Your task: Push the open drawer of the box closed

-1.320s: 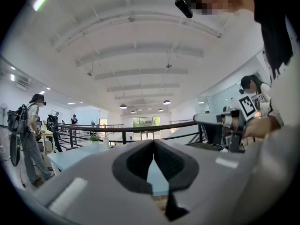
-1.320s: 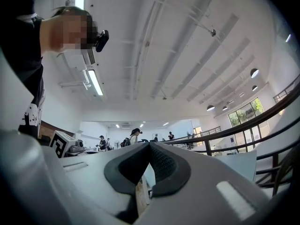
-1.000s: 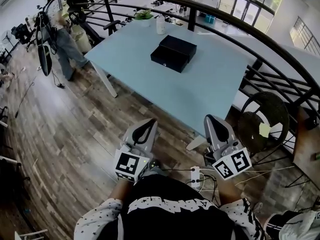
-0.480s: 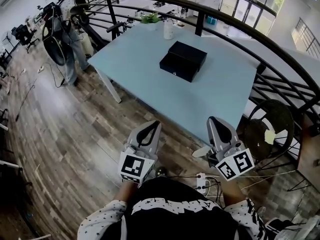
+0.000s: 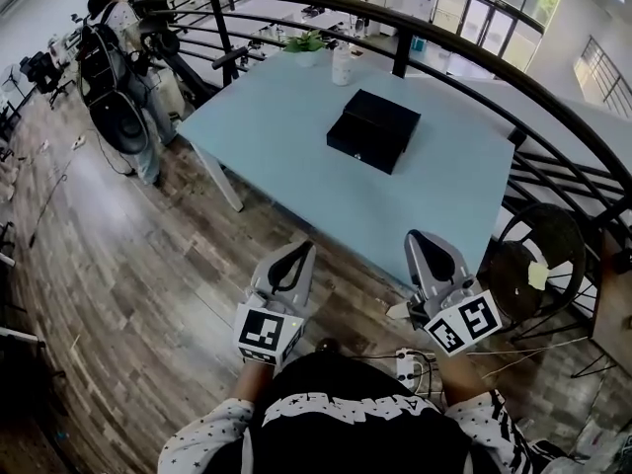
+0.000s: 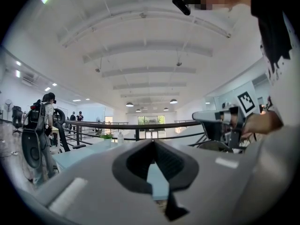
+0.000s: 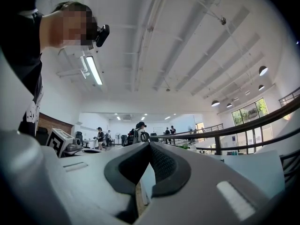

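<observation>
A black box [image 5: 375, 129] lies on the pale blue table [image 5: 286, 156], its drawer [image 5: 355, 146] sticking out a little toward me. Both grippers hang close to my body, well short of the table's near edge and far from the box. The left gripper [image 5: 293, 254] has its jaws closed tip to tip with nothing held; in the left gripper view the left gripper [image 6: 153, 142] points at the table edge. The right gripper [image 5: 423, 237] is likewise shut and empty, and in its own view the right gripper [image 7: 149, 145] faces out across the hall.
A potted plant [image 5: 305, 42] and a white bottle [image 5: 343, 65] stand at the table's far edge, before a curved black railing [image 5: 464, 38]. A person with a backpack [image 5: 111, 47] is at the far left. A round dark chair [image 5: 533, 250] sits right; a power strip [image 5: 407, 365] lies on the floor.
The table and box have slid down and to the right in the head view as I come nearer. Both grippers stay shut and in about the same place.
</observation>
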